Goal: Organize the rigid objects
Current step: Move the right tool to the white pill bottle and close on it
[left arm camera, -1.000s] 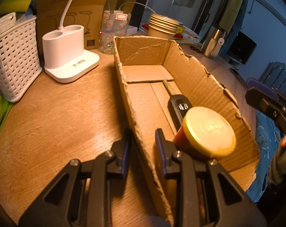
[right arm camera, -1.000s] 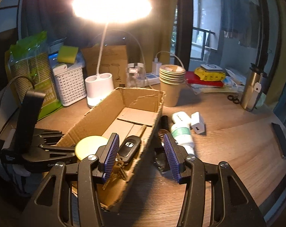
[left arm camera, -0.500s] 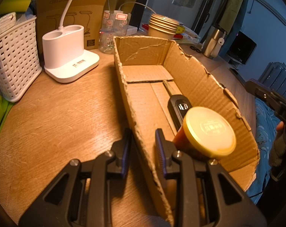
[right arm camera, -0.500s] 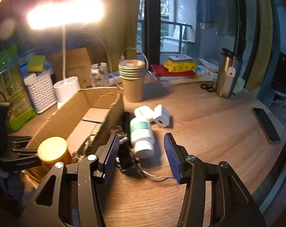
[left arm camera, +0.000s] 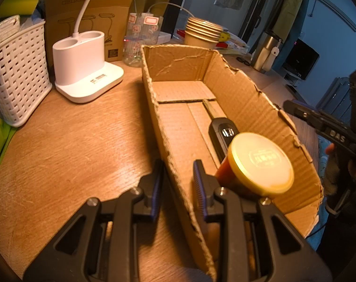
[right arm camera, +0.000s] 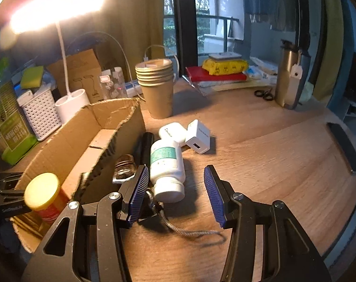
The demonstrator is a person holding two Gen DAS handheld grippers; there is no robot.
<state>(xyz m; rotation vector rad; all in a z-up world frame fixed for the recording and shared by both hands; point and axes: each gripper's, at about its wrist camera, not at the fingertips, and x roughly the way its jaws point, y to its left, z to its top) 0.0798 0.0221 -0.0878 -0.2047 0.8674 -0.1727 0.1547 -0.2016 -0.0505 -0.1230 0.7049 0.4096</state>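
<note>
A torn cardboard box [left arm camera: 248,103] holds a yellow-lidded jar [left arm camera: 260,164] and a black car key [left arm camera: 222,132]. My left gripper [left arm camera: 178,176] straddles the box's near left wall [left arm camera: 159,117], one finger on each side, jaws narrow but not touching. My right gripper [right arm camera: 175,185] is open and empty over the table just right of the box [right arm camera: 88,129]. A white pill bottle [right arm camera: 167,166] lies between its fingers. Beside the bottle lie a white charger cube [right arm camera: 198,136], a white earbud case [right arm camera: 173,131], a black cylinder [right arm camera: 146,146], a small glass jar [right arm camera: 123,166] and a braided cord [right arm camera: 185,230].
A white lamp base [left arm camera: 83,70], a white basket [left arm camera: 15,70] and a brown carton [left arm camera: 93,11] stand left of the box. Stacked paper cups [right arm camera: 156,87], a steel tumbler [right arm camera: 290,75], scissors [right arm camera: 263,94] and books [right arm camera: 215,75] stand behind. A dark flat bar [right arm camera: 345,148] lies at the right edge.
My right gripper has swung right, out of the box, and now hangs over the pill bottle on the table. The left gripper has not moved.
</note>
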